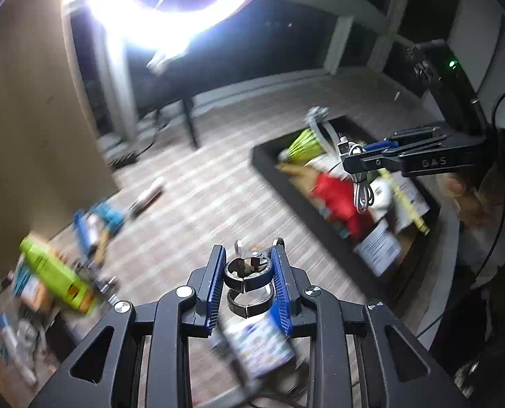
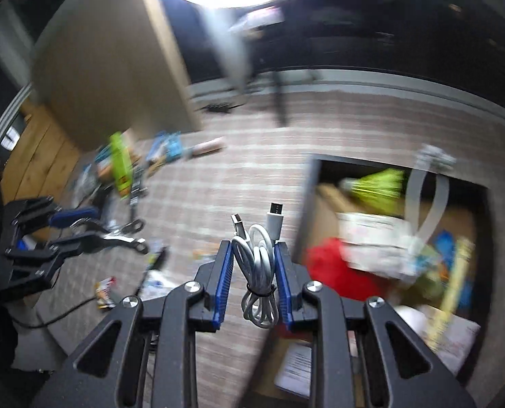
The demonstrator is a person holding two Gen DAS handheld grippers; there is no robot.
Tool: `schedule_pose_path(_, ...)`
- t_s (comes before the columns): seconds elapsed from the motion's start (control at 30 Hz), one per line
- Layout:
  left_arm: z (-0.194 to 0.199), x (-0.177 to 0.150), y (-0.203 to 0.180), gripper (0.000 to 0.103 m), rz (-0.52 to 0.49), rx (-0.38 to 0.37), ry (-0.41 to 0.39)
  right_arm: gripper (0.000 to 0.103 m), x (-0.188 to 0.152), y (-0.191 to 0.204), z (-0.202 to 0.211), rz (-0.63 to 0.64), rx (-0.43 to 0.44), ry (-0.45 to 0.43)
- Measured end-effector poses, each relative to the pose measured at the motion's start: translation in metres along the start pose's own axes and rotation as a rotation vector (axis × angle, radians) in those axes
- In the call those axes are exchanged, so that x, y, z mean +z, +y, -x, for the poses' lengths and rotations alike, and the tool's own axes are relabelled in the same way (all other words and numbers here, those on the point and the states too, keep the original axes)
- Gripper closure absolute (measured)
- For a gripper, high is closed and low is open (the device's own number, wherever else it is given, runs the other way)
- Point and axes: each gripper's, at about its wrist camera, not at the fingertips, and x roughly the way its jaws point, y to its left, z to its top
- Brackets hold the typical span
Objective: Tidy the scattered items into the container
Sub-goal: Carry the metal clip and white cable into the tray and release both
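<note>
My left tongs [image 1: 248, 273] pinch a stiff, slick metal clamp [image 1: 249, 272]; right tongs [image 2: 254, 261] squeeze a limp, light cable [image 2: 257, 265] mid-bundle.

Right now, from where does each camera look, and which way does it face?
Left wrist view: sits on the left tool, faces forward and down at the floor; own fingers clamp a metal clip; the right tool and a hand show at right.
Right wrist view: sits on the right tool, faces down toward the floor; own fingers clamp a coiled white cable; the left tool shows at left.
Shared: black container, green bottle, cable, ring light.
</note>
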Motion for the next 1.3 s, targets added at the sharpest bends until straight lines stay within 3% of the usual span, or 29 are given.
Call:
schedule_pose_path(0.23, -0.024, 0.049, -0.075, 0.077, -0.062, -0.102, -0.045, 0.079, -0.012, -0.096, 0.036, -0.153, -0.168, -0.048)
schedule_pose_path(0.47, -0.062, 0.078, -0.142, 0.076, -0.117, -0.189, -0.021, 0.078, -0.026, -0.151, 0.043, -0.223, -0.263, -0.026)
schedule_pose_path(0.5, -0.068, 0.079, -0.15, 0.072, -0.12, -0.188, -0.007, 0.078, -0.028, -0.154, 0.043, -0.219, -0.264, -0.017)
schedule_pose_path(0.57, -0.078, 0.081, -0.159, 0.046, -0.113, -0.184, 0.03, 0.073, -0.032, -0.159, 0.045, -0.222, -0.305, -0.008)
schedule_pose_path(0.63, -0.08, 0.078, -0.164, 0.046, -0.108, -0.18, 0.041, 0.062, -0.034, -0.161, 0.048, -0.238, -0.322, -0.022)
schedule_pose_path(0.97, -0.062, 0.058, -0.128, 0.046, -0.03, -0.1, 0.045, 0.062, -0.029, -0.135, 0.053, -0.218, -0.263, -0.083)
schedule_pose_path(1.3, -0.033, 0.016, -0.028, 0.046, 0.178, 0.076, 0.062, 0.062, -0.019, -0.068, 0.029, -0.116, -0.164, -0.076)
